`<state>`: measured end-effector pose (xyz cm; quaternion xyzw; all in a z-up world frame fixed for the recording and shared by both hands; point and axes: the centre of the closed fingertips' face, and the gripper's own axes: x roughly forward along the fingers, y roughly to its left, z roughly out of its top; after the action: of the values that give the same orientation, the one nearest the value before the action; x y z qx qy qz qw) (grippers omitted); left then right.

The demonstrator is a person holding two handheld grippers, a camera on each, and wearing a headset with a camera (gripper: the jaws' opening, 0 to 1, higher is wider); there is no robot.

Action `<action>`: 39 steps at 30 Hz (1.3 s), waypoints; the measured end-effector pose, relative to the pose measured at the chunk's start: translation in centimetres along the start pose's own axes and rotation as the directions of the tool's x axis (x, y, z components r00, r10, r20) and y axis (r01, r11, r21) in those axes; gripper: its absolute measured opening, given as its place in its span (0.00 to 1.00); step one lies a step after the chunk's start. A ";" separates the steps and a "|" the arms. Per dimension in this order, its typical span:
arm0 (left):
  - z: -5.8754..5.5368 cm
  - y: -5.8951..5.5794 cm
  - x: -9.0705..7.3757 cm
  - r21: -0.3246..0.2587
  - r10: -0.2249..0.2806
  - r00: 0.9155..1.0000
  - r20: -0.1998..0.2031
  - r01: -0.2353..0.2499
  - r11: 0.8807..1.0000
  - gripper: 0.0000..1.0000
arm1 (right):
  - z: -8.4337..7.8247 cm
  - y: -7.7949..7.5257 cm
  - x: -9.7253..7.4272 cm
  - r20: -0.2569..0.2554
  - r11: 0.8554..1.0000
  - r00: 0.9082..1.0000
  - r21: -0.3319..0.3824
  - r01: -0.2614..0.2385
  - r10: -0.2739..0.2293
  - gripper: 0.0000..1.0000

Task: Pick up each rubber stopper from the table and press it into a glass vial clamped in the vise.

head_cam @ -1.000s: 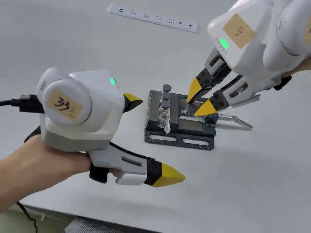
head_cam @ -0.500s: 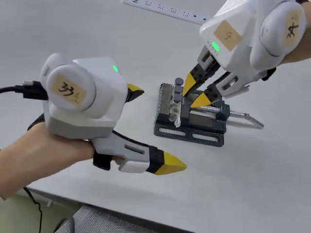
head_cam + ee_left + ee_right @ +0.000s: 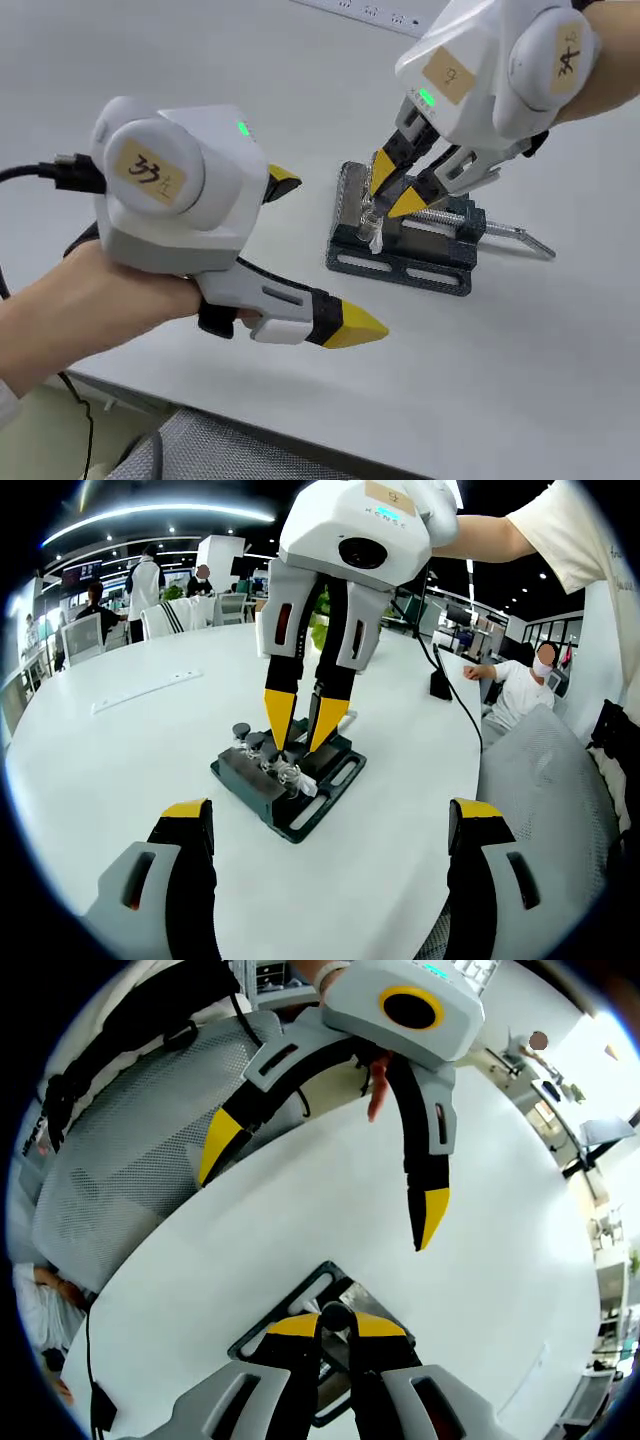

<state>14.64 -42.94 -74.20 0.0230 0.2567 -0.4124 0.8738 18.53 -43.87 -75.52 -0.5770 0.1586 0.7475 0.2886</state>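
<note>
A dark vise stands on the white table and clamps a row of glass vials; the far ones carry grey rubber stoppers. My right gripper points down over the row, its jaws nearly together on a grey rubber stopper just above the vise. In the left gripper view the right gripper straddles the middle of the row above the vise. My left gripper hovers open and empty, left of the vise, and also appears as the left gripper ahead.
A white power strip lies at the far edge of the table. The vise's screw handle sticks out to the right. A black cable trails from my left gripper. The table's near edge runs above a grey mesh chair.
My right gripper has moved left from above the vise's screw side to just over the vial row and sunk a little. The left gripper has kept its place; the head camera shifted.
</note>
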 end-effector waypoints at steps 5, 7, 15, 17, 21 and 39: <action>-0.2 0.1 -0.1 -0.007 0.004 1.000 -0.001 -0.004 1.000 0.97 | -0.4 0.0 0.4 -0.006 1.000 1.000 -0.002 -0.021 0.021 0.06; -0.3 0.2 -0.1 -0.008 0.002 1.000 -0.003 -0.002 1.000 0.97 | -0.3 -0.1 0.4 0.000 1.000 1.000 0.001 -0.028 0.028 0.06; -0.6 0.2 -0.2 -0.015 0.001 1.000 -0.006 -0.001 1.000 0.96 | -0.4 0.0 0.8 0.002 0.999 0.999 0.000 -0.053 0.053 0.06; -0.6 0.2 -0.2 -0.018 0.002 1.000 -0.008 -0.002 1.000 0.95 | -0.5 0.1 0.9 -0.001 0.998 0.998 -0.001 -0.059 0.059 0.06; -0.7 0.2 -0.2 -0.020 0.000 1.000 -0.008 0.000 1.000 0.95 | -0.7 0.2 1.2 -0.008 0.998 0.998 0.000 -0.066 0.066 0.06; -0.9 -0.1 -0.1 -0.026 -0.006 1.000 -0.007 0.006 1.000 0.95 | -0.6 0.0 1.3 -0.049 0.997 0.996 0.017 -0.070 0.070 0.05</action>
<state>14.13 -42.67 -74.87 0.0123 0.2655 -0.4116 0.8718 18.74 -43.93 -76.89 -0.5874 0.1915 0.7412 0.2626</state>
